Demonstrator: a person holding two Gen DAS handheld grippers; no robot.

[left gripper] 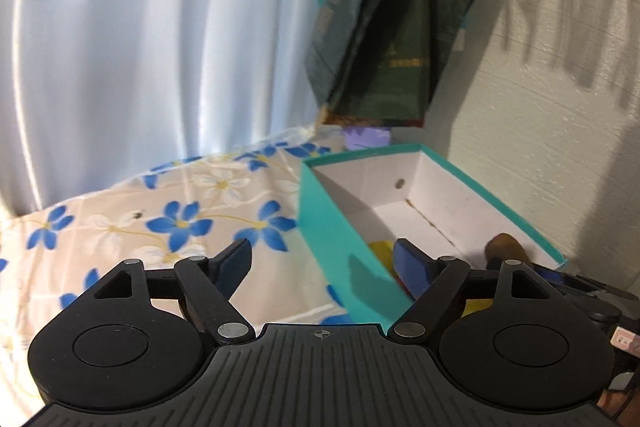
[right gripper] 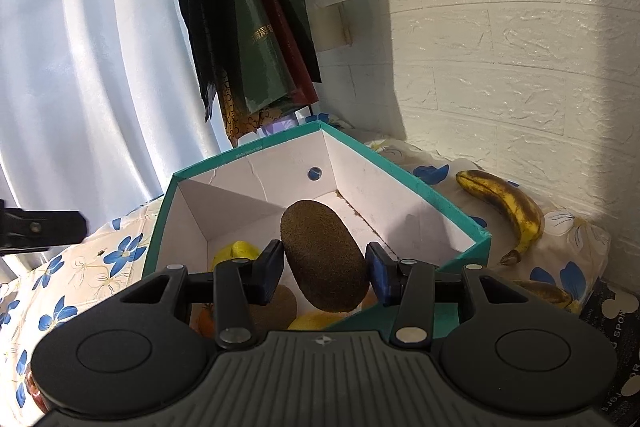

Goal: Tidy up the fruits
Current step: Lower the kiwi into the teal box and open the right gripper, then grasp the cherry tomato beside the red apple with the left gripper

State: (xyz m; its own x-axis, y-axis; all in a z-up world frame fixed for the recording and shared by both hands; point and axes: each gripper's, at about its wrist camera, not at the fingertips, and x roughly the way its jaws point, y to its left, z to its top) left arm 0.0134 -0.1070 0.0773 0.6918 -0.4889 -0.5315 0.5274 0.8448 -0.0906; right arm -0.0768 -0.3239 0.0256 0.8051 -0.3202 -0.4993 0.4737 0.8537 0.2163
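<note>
- The right gripper [right gripper: 325, 269] is clamped on a brown kiwi [right gripper: 323, 255], holding it above the near end of the teal box [right gripper: 404, 169].
- Yellow fruit [right gripper: 236, 251] lies in the box at the kiwi's 9 o'clock.
- A spotted banana [right gripper: 506, 205] rests on the floral cloth [right gripper: 80, 269] outside the box, at 3 o'clock.
- The left gripper [left gripper: 322, 263] is spread wide and holds nothing, straddling the box's near wall.

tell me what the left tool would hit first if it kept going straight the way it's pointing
Most likely the near teal wall of the box, which sits right between the open left tool and its line ahead, though depth is hard to judge.
</note>
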